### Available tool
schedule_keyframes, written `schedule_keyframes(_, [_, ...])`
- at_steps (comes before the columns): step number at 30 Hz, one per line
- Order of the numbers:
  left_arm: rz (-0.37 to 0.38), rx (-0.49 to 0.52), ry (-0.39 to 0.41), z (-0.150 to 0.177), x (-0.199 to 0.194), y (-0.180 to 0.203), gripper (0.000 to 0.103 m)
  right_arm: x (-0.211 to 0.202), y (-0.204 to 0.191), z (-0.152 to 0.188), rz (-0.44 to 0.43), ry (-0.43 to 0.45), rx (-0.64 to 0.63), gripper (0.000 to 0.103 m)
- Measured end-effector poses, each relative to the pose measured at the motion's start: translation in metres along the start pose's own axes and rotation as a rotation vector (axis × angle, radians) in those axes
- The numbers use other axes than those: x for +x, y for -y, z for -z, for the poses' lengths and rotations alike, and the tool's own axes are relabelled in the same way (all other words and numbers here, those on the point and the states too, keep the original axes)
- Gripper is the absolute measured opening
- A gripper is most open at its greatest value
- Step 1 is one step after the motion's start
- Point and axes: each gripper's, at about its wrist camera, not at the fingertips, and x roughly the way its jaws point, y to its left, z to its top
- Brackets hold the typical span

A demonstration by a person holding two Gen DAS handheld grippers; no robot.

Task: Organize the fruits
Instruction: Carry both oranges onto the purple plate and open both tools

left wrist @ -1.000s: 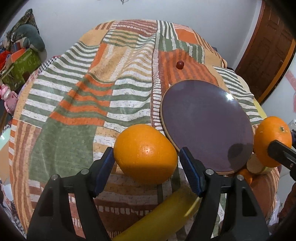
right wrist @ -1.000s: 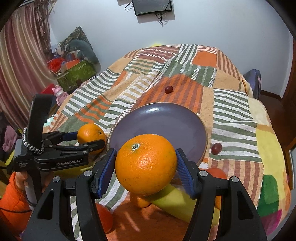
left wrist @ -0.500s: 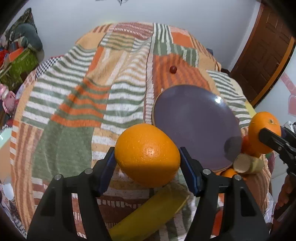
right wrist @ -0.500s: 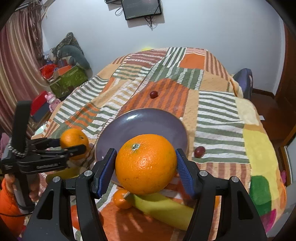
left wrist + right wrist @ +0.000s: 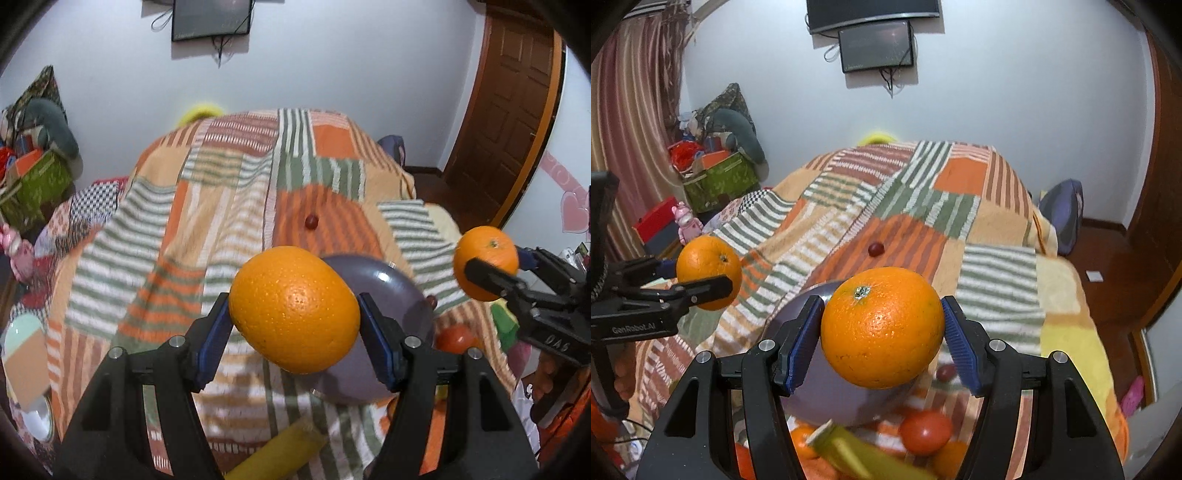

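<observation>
Oranges are up off the bed in both grippers, yet the purple plate [image 5: 798, 373] looks bare, so the sorting seems barely begun. The left gripper [image 5: 294, 314] is clamped on one orange [image 5: 294, 309], its blue pads pressed against the fruit's sides, and the fruit hangs above the plate's near-left rim. The right gripper [image 5: 882, 328] likewise grips a second orange [image 5: 882, 326], stem end up, over the plate's near edge.

Left to gather, judging by what lies loose on the patchwork bedspread [image 5: 923, 206]: a dark grape [image 5: 875, 248] beyond the plate, another grape [image 5: 945, 372] at its right rim, a tomato [image 5: 925, 432], a banana [image 5: 857, 454] and small orange fruits near the foot of the plate. Both held oranges sit squarely between their pads, not touching the plate.
</observation>
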Motion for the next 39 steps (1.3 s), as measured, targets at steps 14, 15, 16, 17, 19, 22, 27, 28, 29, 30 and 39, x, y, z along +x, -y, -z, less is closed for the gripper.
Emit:
schedule_keyframes(14, [0.036, 0.081, -0.076, -0.017, 0.049, 0.018, 0.066, 0.06, 0.004, -0.001, 0.01, -0.116, -0.081, 0.061])
schedule_keyframes(15, [0.037, 0.085, -0.088, -0.017, 0.054, 0.018, 0.066, 0.065, 0.005, -0.001, 0.01, -0.13, -0.089, 0.061])
schedule_keyframes(16, [0.038, 0.089, -0.103, -0.017, 0.061, 0.018, 0.066, 0.069, 0.006, 0.0, 0.008, -0.143, -0.093, 0.061])
schedule_keyframes(17, [0.04, 0.091, -0.114, -0.016, 0.066, 0.017, 0.066, 0.074, 0.008, 0.0, 0.003, -0.159, -0.098, 0.061])
schedule_keyframes(19, [0.045, 0.097, -0.135, -0.015, 0.076, 0.016, 0.066, 0.08, 0.01, 0.0, 0.001, -0.174, -0.104, 0.061])
schedule_keyframes(22, [0.043, 0.119, -0.158, -0.015, 0.093, 0.017, 0.066, 0.088, 0.011, -0.002, 0.002, -0.193, -0.126, 0.061])
schedule_keyframes(27, [0.068, 0.117, -0.207, -0.016, 0.118, 0.015, 0.066, 0.103, 0.013, -0.004, -0.036, -0.231, -0.144, 0.061])
schedule_keyframes(28, [0.073, 0.119, -0.215, -0.016, 0.123, 0.014, 0.066, 0.106, 0.013, -0.004, -0.041, -0.24, -0.148, 0.061])
schedule_keyframes(29, [0.071, 0.123, -0.218, -0.015, 0.125, 0.014, 0.066, 0.109, 0.013, -0.004, -0.043, -0.248, -0.154, 0.061])
schedule_keyframes(30, [0.064, 0.131, -0.219, -0.015, 0.128, 0.015, 0.066, 0.113, 0.013, -0.004, -0.042, -0.254, -0.159, 0.061])
schedule_keyframes(39, [0.069, 0.135, -0.266, -0.012, 0.151, 0.011, 0.066, 0.128, 0.014, -0.001, -0.064, -0.296, -0.185, 0.061])
